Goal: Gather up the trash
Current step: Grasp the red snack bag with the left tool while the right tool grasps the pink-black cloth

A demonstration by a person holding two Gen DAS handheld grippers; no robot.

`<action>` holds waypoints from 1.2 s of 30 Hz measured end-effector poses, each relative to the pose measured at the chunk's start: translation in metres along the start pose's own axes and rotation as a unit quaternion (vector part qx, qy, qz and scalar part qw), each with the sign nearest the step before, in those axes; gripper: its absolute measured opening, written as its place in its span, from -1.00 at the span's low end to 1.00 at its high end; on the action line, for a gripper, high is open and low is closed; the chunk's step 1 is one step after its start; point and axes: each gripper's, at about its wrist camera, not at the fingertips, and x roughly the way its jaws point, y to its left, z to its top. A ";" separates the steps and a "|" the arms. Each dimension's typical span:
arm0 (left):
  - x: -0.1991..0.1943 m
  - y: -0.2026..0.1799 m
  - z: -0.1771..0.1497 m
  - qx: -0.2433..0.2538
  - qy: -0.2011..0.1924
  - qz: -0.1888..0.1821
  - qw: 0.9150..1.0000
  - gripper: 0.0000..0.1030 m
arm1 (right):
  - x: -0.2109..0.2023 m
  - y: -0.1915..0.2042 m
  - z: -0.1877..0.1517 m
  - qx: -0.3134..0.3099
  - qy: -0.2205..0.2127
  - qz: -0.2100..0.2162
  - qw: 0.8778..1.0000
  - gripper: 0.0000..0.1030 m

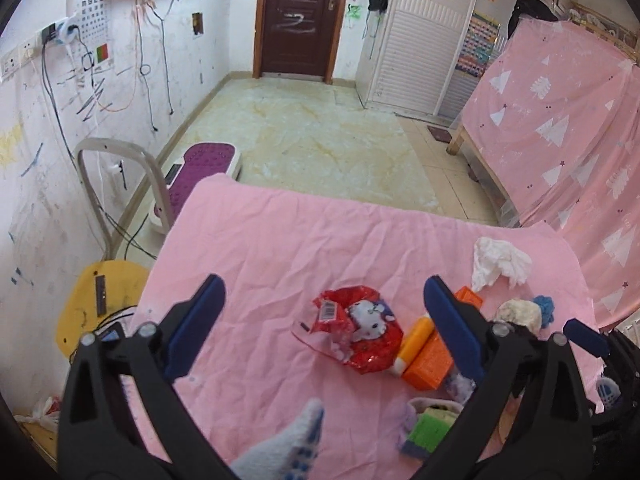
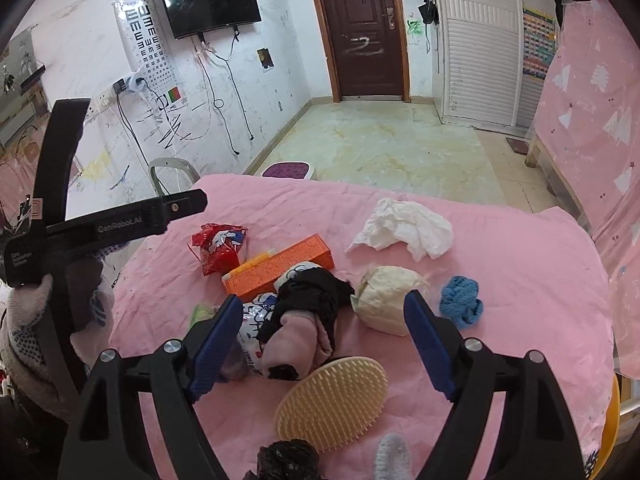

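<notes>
A pink-covered table [image 1: 280,240] holds litter. A red cartoon wrapper [image 1: 360,332] lies between the fingers of my open, empty left gripper [image 1: 324,320], which hovers above it. An orange box [image 1: 430,360] and a yellow tube [image 1: 416,340] lie to its right, a crumpled white tissue [image 1: 500,262] farther back. In the right wrist view my right gripper [image 2: 324,320] is open and empty above a black and pink cloth bundle [image 2: 308,320]. A beige paper ball [image 2: 386,296], the tissue [image 2: 404,230], the orange box [image 2: 280,266] and the red wrapper [image 2: 218,246] lie ahead.
A blue knit piece [image 2: 460,300] lies right of the paper ball. A tan bristle brush [image 2: 332,400] and a black bag [image 2: 288,460] lie near the front edge. A green sponge [image 1: 432,428] sits front right. A yellow chair [image 1: 100,304] stands left of the table.
</notes>
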 end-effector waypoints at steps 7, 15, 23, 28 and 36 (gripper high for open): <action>0.028 0.002 -0.010 0.010 0.038 -0.006 0.999 0.85 | 0.020 0.011 -0.002 -0.010 0.021 0.003 1.000 0.42; 0.047 -0.010 -0.019 0.026 0.073 -0.029 0.997 0.27 | 0.023 0.012 -0.004 -0.017 0.021 -0.001 1.000 0.16; 0.038 -0.017 -0.020 0.025 0.054 -0.023 0.998 -0.25 | 0.025 0.009 -0.007 -0.007 0.021 0.012 1.000 -0.50; 0.012 -0.022 -0.017 0.025 0.022 -0.018 0.999 -0.25 | 0.004 0.000 -0.006 0.005 -0.012 0.020 1.000 -0.50; -0.028 -0.058 -0.012 0.047 -0.016 -0.037 0.998 -0.25 | -0.032 -0.031 -0.013 0.032 -0.046 0.021 0.998 -0.50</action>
